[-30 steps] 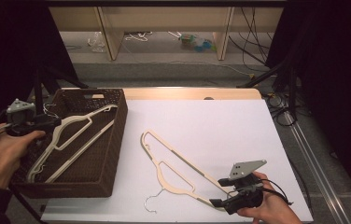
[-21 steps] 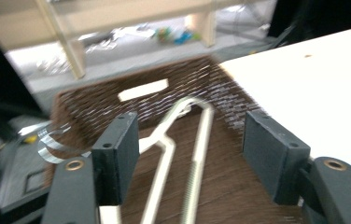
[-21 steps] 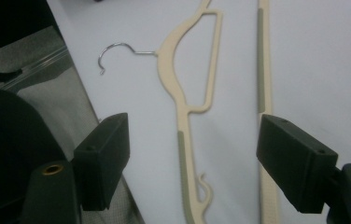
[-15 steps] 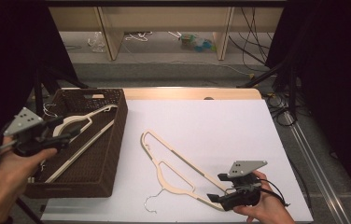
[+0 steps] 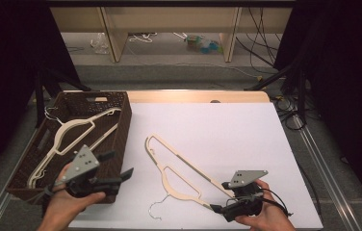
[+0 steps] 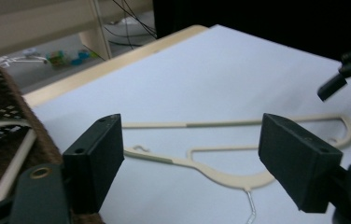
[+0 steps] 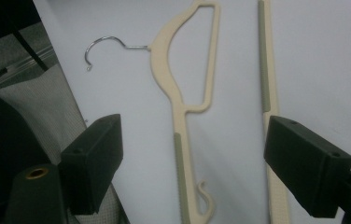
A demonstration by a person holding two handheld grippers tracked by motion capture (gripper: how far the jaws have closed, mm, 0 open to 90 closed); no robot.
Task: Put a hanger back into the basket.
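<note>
a cream plastic clothes hanger [image 5: 184,175] lies flat on a white sheet [image 5: 227,139] covering the table top. its long axis runs diagonally, from the mid-left of the sheet down toward the near right corner. its metal hook [image 5: 156,210] sticks out toward the near edge, curling left. one end of the hanger points away toward the basket side; the other end reaches the right gripper [image 5: 225,197].

the right gripper is at the near right of the sheet, held in the person's right hand [image 5: 265,219]. its jaws have just been opening and now stand wide, w/ nothing pinched. in the right gripper view the hanger [image 7: 187,107] runs up between the two black jaws, its bottom bar [image 7: 266,84] next to the right jaw, hook [image 7: 100,46] at upper left.

the left gripper [image 5: 121,166] hangs over the near right corner of a dark brown woven basket [image 5: 121,125], held in the left hand [image 5: 71,204]. it aims right, toward the hanger. its jaws have also just been opening and stand released, empty. through them the left gripper view shows the hanger [image 6: 220,175] on the sheet beyond.

the basket sits at the left of the table & holds at least one more cream hanger [image 5: 71,134].

a strip of pale wood table edge [image 5: 193,96] shows past the sheet. beyond it: grey floor, pale shelving legs [image 5: 114,33], loose cables [image 5: 261,33] & some small clutter. the room's sides are dark.
</note>
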